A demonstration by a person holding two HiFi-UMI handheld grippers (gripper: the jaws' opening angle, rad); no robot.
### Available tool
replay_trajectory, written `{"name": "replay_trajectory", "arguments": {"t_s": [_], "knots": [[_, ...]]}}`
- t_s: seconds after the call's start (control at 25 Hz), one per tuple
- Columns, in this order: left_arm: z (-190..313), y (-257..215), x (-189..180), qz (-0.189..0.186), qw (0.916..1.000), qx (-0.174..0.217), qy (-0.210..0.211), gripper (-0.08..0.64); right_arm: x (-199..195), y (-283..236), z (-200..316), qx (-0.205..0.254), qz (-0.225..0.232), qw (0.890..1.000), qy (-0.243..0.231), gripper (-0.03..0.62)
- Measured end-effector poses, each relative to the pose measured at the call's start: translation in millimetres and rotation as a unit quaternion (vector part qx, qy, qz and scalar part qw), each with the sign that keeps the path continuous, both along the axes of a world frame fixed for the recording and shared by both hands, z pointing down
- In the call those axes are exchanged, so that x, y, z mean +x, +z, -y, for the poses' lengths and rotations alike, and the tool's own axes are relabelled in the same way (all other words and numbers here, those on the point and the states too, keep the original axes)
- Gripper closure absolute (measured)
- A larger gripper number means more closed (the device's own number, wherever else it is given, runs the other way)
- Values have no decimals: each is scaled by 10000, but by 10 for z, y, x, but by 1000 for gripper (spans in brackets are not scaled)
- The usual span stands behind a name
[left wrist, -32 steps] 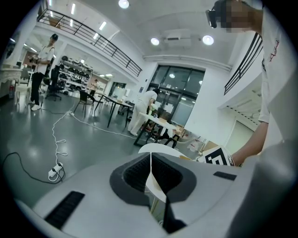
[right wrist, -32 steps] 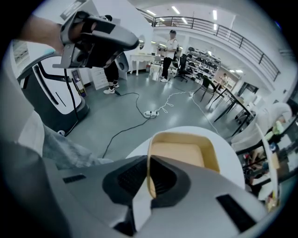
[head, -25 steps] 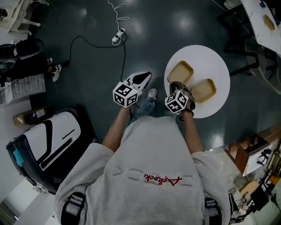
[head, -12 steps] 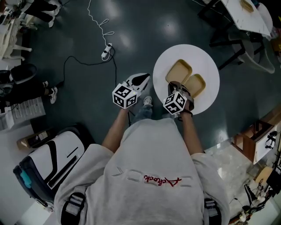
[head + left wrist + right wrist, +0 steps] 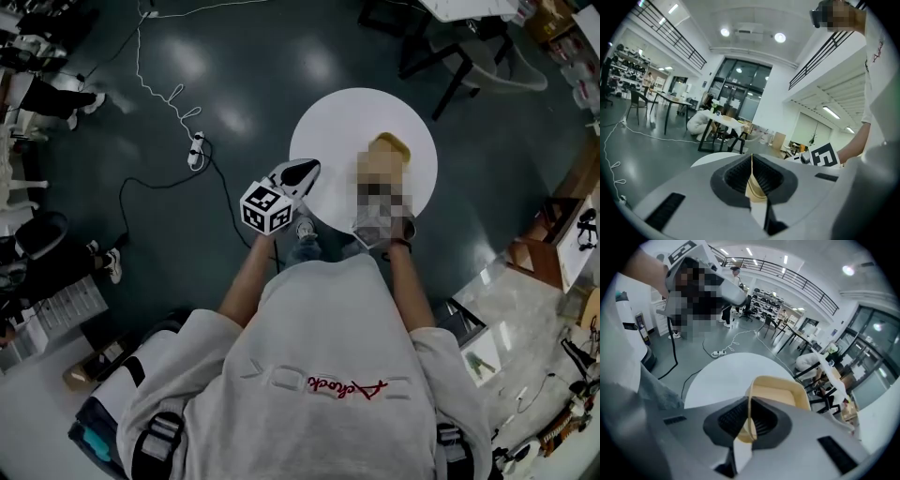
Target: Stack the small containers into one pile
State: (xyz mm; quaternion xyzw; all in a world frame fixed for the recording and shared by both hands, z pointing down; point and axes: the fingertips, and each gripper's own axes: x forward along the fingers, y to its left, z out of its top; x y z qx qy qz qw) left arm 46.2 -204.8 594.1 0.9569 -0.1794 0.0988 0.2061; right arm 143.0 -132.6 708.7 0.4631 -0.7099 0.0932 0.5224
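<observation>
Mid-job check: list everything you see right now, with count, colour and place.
table: one, white, round, ahead of the person
container: one seen, tan, over the table, rim pinched by the right gripper
tan piece: one, thin, pinched in the left gripper; identity unclear
power strip: one, white, on the dark floor
white cable: one, on the floor
black cable: one, on the floor
sweatshirt: one, grey, on the person
left gripper: shut, at the table's left edge
right gripper: shut on the container
</observation>
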Motion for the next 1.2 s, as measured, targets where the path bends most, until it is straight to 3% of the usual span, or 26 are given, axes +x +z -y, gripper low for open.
{"name": "replay_trajectory", "arguments": {"t_s": [0.36,1.2], "knots": [[-110,2,447,32,9989,-19,465,541,207,118,-243,-173,12,9998,129,558],[-7,179,321,148,9995,-219,152,541,172,448,-233,-460,146,9986,-218,557]]}}
